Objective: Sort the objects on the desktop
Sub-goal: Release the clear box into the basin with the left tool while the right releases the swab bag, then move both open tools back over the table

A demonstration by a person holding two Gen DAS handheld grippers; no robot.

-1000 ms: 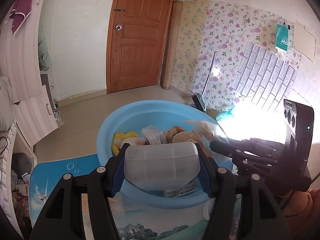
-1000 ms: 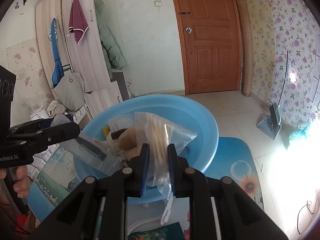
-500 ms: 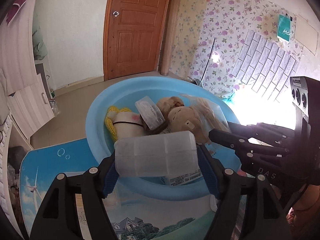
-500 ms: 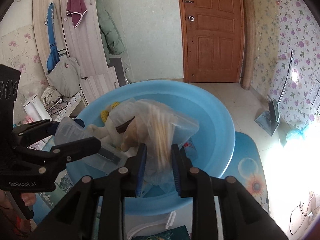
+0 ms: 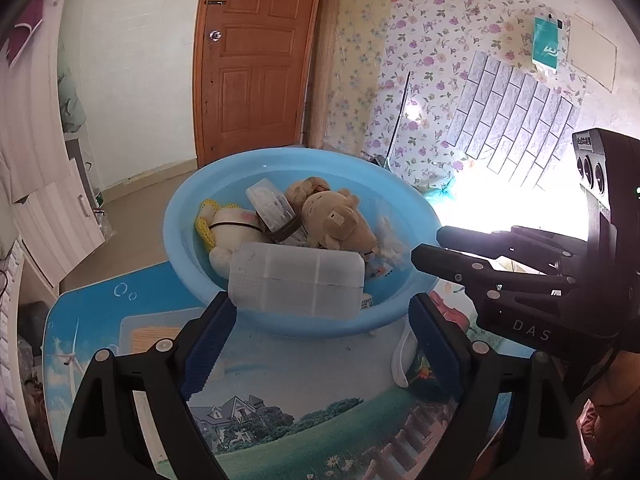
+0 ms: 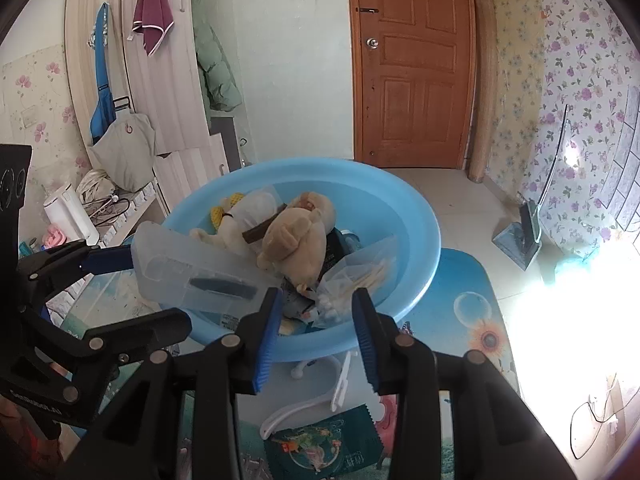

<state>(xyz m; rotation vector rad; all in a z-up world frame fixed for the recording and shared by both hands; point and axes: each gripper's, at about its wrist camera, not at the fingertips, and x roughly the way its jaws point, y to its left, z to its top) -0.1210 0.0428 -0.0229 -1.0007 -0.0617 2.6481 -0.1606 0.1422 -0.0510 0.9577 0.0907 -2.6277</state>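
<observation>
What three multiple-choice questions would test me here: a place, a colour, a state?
1. Where does the bag of cotton swabs lie? A in the basin; B on the floor; C on the door handle.
2. What colour is the basin? A red; B blue; C green.
3. In what state is the right gripper? A shut on a plush toy; B shut on the bag; C open.
1 A: it rests inside the rim. 2 B: plainly blue. 3 C: its jaws have just been opening, nothing between them.

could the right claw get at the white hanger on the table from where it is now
Probably yes. The right claw is open and holds nothing, having just opened, and the white hanger lies uncovered on the table just below it, beside the blue basin.
</observation>
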